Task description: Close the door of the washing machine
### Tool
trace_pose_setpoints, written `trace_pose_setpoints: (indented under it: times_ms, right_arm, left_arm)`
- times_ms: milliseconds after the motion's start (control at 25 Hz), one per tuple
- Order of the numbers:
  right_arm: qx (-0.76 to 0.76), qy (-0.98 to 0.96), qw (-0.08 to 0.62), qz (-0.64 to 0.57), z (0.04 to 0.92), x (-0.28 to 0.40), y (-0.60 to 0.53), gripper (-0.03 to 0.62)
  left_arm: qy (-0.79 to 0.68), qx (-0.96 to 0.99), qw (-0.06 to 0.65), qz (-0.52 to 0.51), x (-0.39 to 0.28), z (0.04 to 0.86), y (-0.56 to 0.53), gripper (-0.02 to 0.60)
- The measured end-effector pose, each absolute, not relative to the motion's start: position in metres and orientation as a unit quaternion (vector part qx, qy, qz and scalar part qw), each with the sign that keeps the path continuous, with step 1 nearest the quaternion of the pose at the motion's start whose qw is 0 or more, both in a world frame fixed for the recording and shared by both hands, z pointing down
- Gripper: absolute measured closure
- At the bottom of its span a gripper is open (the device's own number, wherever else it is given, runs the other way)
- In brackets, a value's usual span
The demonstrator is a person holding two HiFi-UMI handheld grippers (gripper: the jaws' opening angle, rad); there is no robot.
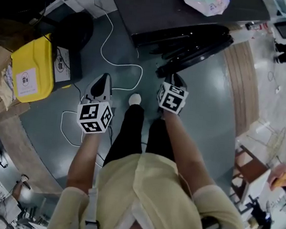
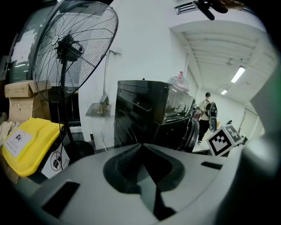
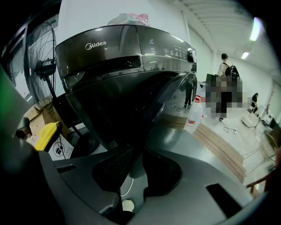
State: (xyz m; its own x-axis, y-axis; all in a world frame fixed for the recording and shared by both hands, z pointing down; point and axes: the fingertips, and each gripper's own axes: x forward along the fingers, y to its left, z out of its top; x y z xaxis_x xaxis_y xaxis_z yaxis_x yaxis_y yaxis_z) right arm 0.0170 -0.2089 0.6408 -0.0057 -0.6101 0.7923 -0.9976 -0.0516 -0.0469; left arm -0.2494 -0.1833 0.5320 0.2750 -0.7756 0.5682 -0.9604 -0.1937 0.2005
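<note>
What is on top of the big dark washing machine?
A crumpled pink-and-green plastic bag sits on the dark grey washing machine. What the bag holds is covered.

I note the dark grey washing machine with its rounded front (image 3: 127, 66): smooth, glossy, reflective panels. Grey-green floor (image 1: 209, 108): smooth, slight sheen. Pale wooden plank strip (image 1: 242, 86): matt. Yellow plastic container (image 1: 31, 68): smooth. Brown cardboard box (image 2: 19, 90): matt. Round wire-grille fan (image 2: 74, 44): thin metal. My left gripper (image 2: 140, 147): matt grey plastic, ribbed black pads (image 2: 127, 160).
</note>
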Motion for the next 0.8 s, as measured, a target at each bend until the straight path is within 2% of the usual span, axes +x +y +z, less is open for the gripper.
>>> trace_pose_setpoints:
  times_ms: [800]
  right_arm:
    - [0.642, -0.636, 0.289, 0.316, 0.64, -0.02, -0.263, 0.528]
  left_arm:
    - [-0.598, 0.735, 0.276, 0.162, -0.292, 0.537, -0.2, 0.572]
